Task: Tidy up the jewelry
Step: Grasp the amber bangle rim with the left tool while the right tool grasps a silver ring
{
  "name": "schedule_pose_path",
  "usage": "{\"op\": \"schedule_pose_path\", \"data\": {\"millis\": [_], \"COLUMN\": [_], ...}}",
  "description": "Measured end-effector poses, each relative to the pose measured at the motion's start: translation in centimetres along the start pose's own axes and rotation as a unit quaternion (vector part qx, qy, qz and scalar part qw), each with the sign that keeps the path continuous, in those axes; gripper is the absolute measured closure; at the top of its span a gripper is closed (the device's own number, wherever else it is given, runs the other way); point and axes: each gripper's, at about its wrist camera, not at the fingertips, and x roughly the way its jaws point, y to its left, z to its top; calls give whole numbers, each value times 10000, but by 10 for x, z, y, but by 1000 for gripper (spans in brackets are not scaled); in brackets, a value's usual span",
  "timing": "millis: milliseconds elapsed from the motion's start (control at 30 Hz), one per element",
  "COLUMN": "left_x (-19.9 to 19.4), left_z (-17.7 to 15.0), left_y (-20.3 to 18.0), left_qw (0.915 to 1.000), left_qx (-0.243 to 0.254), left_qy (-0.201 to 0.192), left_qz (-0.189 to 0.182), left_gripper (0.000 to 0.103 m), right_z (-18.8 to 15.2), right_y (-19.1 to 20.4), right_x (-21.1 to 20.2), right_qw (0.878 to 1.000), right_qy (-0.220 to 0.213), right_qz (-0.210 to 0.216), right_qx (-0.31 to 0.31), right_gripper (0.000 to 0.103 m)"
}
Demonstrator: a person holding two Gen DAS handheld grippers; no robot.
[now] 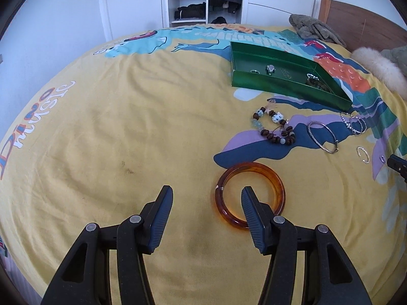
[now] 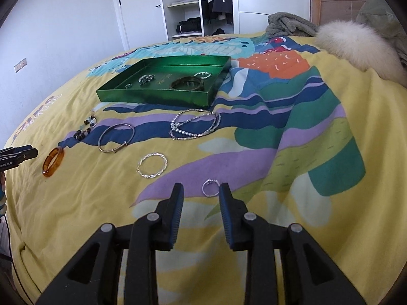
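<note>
We work over a bed covered by a yellow dinosaur-print duvet [image 1: 106, 132]. Our left gripper [image 1: 206, 198] hangs with its jaws apart and nothing between them; one finger overlaps the amber bangle [image 1: 250, 195] in view, but we cannot tell whether it touches it. Our right gripper [image 2: 201, 195] is also parted and holds nothing, with the small silver hoop [image 2: 210, 187] lying just beyond its tips.

The green tray [image 2: 152, 96] sits toward the headboard side of the bed and already holds a watch, a ring and two bangles. Loose pieces lie between it and us: a beaded bracelet [image 1: 274, 127], a plain silver bangle [image 2: 116, 137], a rhinestone chain [image 2: 194, 124] and a twisted silver hoop [image 2: 152, 165].

We judge the amber bangle rigid, smooth and probably slippery, possibly brittle; it is best pinched across its band, one finger inside the ring and one outside. The small hoop looks light and thin, lying flat on soft fabric, so the tips must press into the duvet to straddle its wire.
</note>
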Motion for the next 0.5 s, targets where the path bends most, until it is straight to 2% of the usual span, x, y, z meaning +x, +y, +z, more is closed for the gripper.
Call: {"op": "schedule_pose_path", "data": {"millis": [433,500], "left_x": [27,33], "left_z": [-2,-3], "left_y": [-1,-3], "left_qw": [9995,9993], "left_qx": [-63,-80], "left_qy": [301,372], "left_qz": [-34,-62], "left_gripper": [48,54], "right_z": [-3,-3], "right_y": [-9,-9], "right_x": [32,34], "right_qw": [9994,9993], "right_qy": [332,363], "right_qz": [-98,-101], "right_qx": [54,54], "right_gripper": [73,73]}}
